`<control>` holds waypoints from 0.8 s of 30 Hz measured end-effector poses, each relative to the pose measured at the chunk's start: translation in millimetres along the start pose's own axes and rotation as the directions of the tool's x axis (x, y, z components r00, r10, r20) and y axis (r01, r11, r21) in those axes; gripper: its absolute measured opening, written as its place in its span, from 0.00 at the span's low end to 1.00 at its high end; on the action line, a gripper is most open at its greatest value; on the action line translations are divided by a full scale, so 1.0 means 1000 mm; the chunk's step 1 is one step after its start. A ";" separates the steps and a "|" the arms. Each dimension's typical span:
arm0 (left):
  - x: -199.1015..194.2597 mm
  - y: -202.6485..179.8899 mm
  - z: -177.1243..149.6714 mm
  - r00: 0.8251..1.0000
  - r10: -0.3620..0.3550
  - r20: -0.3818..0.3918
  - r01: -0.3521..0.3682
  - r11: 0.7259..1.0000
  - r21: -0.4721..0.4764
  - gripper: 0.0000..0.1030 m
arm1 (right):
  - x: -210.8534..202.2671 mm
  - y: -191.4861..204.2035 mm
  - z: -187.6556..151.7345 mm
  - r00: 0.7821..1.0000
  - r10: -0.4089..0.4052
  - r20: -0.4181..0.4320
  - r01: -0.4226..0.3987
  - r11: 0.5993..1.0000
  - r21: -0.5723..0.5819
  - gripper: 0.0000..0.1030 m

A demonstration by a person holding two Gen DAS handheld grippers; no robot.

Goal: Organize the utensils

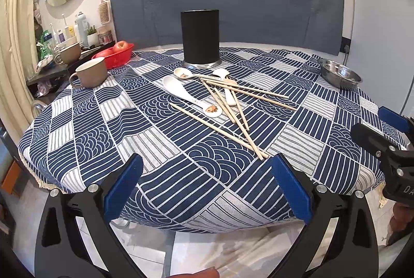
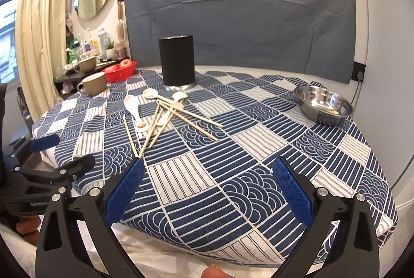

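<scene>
A black cylindrical utensil holder stands upright at the far middle of the table. In front of it lie several wooden chopsticks crossed in a loose pile, with three white ceramic spoons among them. My left gripper is open and empty, above the table's near edge, short of the chopstick tips. My right gripper is open and empty, above the near edge to the right of the pile. Each gripper shows at the side of the other's view.
A blue patterned cloth covers the table. A steel bowl sits at the right. A brown mug and a red basket of apples sit at the far left. A cluttered shelf stands beyond.
</scene>
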State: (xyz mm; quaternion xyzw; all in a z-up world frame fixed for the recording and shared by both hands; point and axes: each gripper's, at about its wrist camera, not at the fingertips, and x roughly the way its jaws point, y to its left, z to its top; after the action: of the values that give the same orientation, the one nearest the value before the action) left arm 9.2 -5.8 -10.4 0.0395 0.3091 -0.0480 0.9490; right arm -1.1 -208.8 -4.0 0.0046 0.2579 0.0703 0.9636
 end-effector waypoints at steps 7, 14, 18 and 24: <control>0.009 -0.001 0.003 1.000 0.010 -0.010 -0.010 0.999 0.040 0.94 | 0.011 -0.002 -0.002 1.000 -0.022 -0.020 0.022 1.000 0.002 0.92; 0.027 -0.006 0.011 1.000 0.005 -0.028 -0.002 0.996 0.093 0.94 | 0.026 -0.005 -0.001 0.999 -0.048 -0.023 0.048 0.999 -0.014 0.92; 0.037 -0.005 0.018 0.999 0.021 -0.044 -0.016 0.995 0.098 0.94 | 0.032 -0.004 0.006 0.997 -0.074 -0.021 0.073 0.996 -0.051 0.92; 0.053 0.002 0.028 0.996 0.036 -0.079 -0.031 0.997 0.072 0.94 | 0.051 -0.012 0.022 0.997 -0.049 -0.064 0.046 0.997 -0.056 0.92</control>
State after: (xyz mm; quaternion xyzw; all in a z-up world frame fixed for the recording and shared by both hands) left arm 68.2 -10.6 -18.6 0.0801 0.3443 -0.0413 0.9345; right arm 55.0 -212.7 -11.1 -0.0300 0.2874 0.0545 0.9558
